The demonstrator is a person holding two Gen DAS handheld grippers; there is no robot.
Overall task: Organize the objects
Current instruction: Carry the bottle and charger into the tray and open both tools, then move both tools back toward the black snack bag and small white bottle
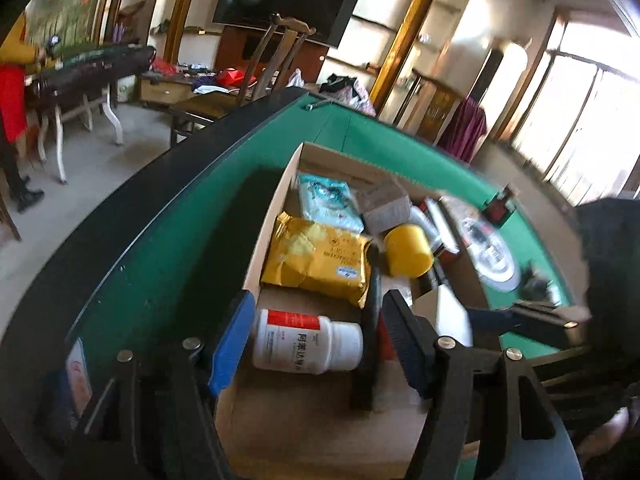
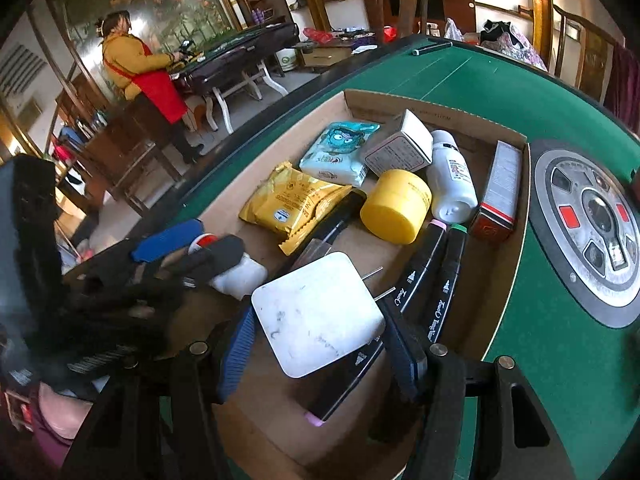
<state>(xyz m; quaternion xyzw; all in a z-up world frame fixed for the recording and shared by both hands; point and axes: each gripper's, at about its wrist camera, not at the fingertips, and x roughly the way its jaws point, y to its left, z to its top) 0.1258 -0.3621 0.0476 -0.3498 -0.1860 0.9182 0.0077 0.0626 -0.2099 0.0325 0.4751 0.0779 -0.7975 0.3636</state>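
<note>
Green table's crowded box [image 2: 440,120]: left gripper [image 1: 316,344] apart around bottle [image 1: 306,340], right gripper [image 2: 320,344] clamps charger [image 2: 320,314].

**Background of the room beyond the work area**

A dark flat television [image 1: 287,2] hangs on the far wall above a wooden chair [image 1: 276,60]. To the left, a person in a yellow top and red apron [image 2: 146,74] stands at a second, dark table with white legs [image 2: 240,64]. A bright window [image 1: 576,112] fills the right side; a maroon cloth [image 1: 464,128] hangs near it.
</note>
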